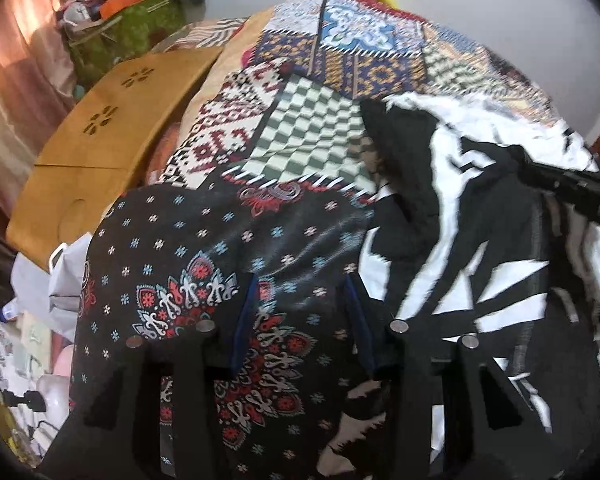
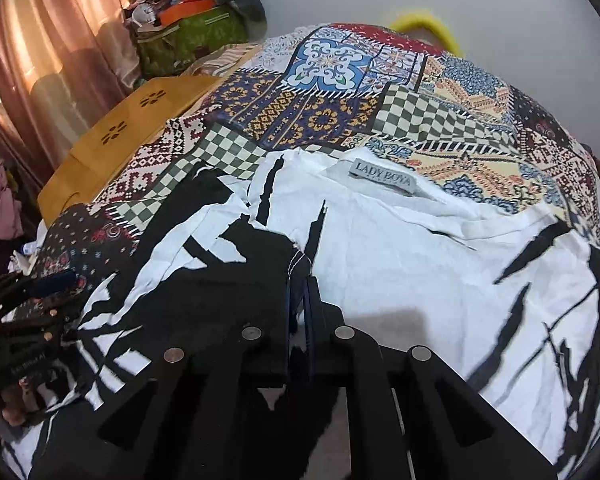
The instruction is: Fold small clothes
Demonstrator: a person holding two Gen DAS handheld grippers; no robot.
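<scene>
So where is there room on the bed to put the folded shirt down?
The bare patch is the patchwork bedspread beyond the black-and-white shirt, up toward the wall, bordered on the left by the wooden board. Near the claws it is crowded: the shirt covers that part, the right claw pinches its fabric, and the left claw hangs open beside it.

Ahead of me the patchwork-patterned bedspread (image 2: 440, 120) lies bare and passable toward the far wall. The yellow-brown wooden board with flower cut-outs (image 1: 100, 148) blocks my left, and the crumpled black-and-white printed top (image 2: 400, 264) covers the near bed.
</scene>
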